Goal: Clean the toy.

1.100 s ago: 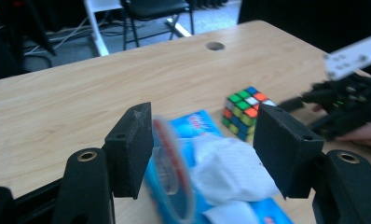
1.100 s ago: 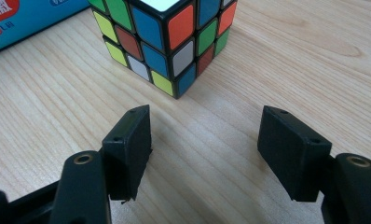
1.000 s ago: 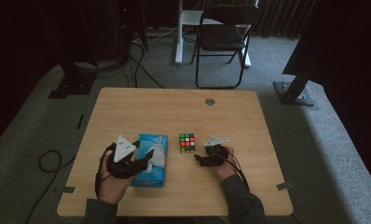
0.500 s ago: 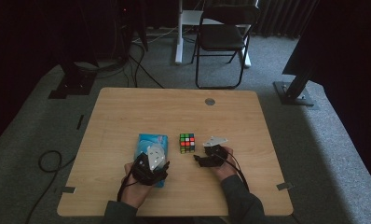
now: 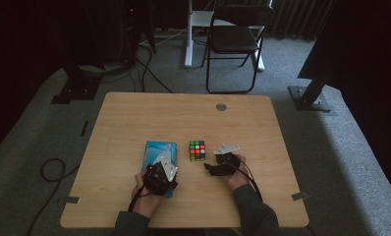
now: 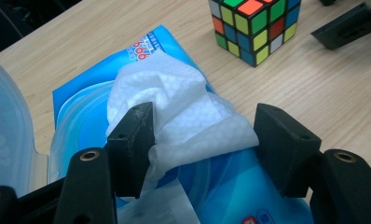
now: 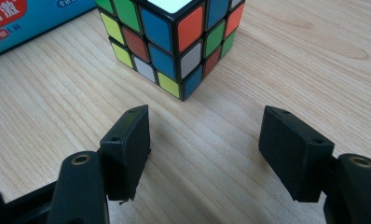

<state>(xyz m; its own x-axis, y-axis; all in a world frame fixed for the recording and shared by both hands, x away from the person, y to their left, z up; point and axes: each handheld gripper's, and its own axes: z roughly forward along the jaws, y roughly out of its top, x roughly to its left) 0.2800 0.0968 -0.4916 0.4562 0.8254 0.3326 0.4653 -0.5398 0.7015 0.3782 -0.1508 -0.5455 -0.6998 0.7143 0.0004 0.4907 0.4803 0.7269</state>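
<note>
Wooden table (image 5: 149, 118), folding chair (image 5: 235, 37) beyond (dark), floor cable (image 5: 48, 169), grey carpet (image 5: 350, 147)

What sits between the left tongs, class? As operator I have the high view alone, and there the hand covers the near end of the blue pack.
Observer: A white wipe sticks up out of the blue pack, between the left tongs, which stand open on either side of it and have just been opening.
Operator: Is the pack's lid up or down?
Observer: Up: in the left gripper view a clear plastic flap stands lifted beside the opening.
</note>
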